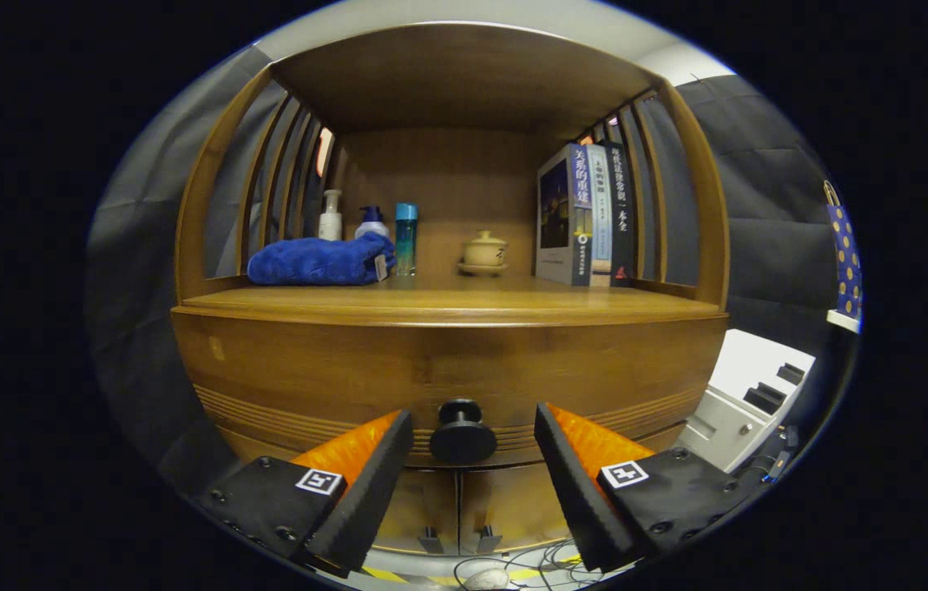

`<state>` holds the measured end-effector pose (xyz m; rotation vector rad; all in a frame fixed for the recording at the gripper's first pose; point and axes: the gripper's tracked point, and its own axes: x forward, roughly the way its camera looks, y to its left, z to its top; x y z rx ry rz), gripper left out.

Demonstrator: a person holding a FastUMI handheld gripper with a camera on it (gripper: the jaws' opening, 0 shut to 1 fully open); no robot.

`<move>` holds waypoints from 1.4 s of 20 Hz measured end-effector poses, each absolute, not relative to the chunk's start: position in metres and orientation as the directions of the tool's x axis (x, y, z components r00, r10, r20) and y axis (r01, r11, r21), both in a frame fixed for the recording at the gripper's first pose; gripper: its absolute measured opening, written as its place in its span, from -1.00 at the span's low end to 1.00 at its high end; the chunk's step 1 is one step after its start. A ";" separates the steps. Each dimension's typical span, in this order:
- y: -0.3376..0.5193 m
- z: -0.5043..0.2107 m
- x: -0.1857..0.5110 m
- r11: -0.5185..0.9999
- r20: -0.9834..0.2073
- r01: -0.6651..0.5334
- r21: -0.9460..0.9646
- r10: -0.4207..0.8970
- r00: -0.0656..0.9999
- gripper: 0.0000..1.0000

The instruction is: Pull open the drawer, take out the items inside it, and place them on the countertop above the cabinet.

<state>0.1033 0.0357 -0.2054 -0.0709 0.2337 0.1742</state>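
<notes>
Facing cabinet: drawer front closed, bench above it.
Claw: spread wide, holding nothing.
Knob: between the fingers; centre it, close squarely, pull straight back.

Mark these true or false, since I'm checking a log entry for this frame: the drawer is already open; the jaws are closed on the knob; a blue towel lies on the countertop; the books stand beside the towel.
1. The drawer is open. False: it is shut.
2. The gripper is clamped on the knob. False: its jaws are open, the knob between them.
3. A blue towel lies on the countertop. True.
4. The books stand beside the towel. False: a lidded cup stands between them.
</notes>
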 end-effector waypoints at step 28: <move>0.016 -0.212 0.028 0.979 -0.385 -0.202 0.013 0.191 0.903 -0.19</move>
